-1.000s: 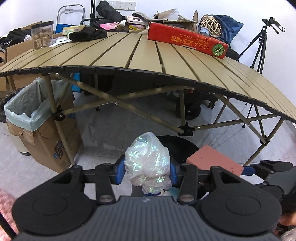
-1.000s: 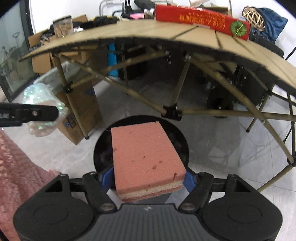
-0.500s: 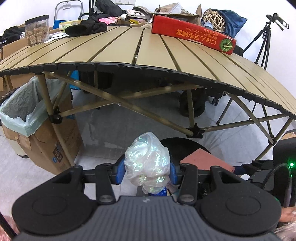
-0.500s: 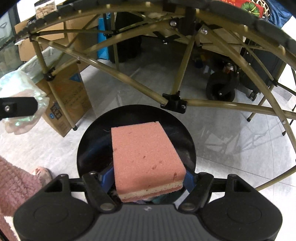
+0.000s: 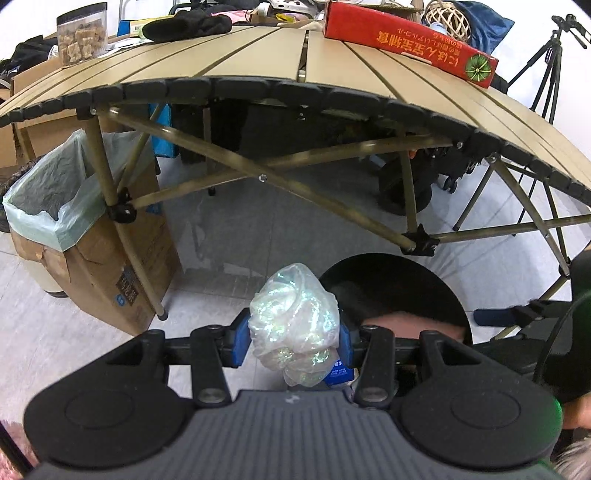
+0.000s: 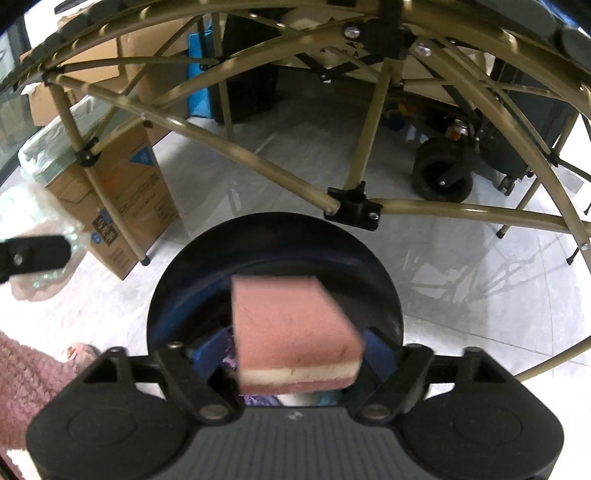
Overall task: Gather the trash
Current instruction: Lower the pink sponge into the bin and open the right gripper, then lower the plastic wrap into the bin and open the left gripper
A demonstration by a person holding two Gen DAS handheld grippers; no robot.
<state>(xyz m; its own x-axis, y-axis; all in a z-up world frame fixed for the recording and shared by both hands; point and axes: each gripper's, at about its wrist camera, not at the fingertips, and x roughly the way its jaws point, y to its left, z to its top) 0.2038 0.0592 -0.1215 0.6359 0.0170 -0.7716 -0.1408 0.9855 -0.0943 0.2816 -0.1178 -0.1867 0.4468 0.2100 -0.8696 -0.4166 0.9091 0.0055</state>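
Observation:
My left gripper [image 5: 291,338] is shut on a crumpled iridescent plastic wrapper [image 5: 293,319], held above the floor just left of a round black bin [image 5: 436,284]. My right gripper [image 6: 293,354] has its jaws spread apart over the black bin [image 6: 177,295]. A pink sponge [image 6: 291,325] with a cream middle layer sits between the fingers, blurred and tilted, apart from the blue pads [image 6: 210,350]. The sponge also shows low in the bin mouth in the left wrist view [image 5: 410,323]. The left gripper's finger [image 6: 33,254] with the wrapper shows at the left edge of the right wrist view.
A folding slat table [image 5: 258,59] stands ahead, its legs and cross braces [image 5: 325,205] close over the bin. A cardboard box with a green liner [image 5: 74,206] stands left. A red carton [image 5: 406,37] and a jar [image 5: 81,35] are on the table. A tripod [image 5: 543,74] stands right.
My right gripper lowered over the black bin and opened; the sponge has come loose and is dropping. My left gripper moved closer to the table, still holding the wrapper.

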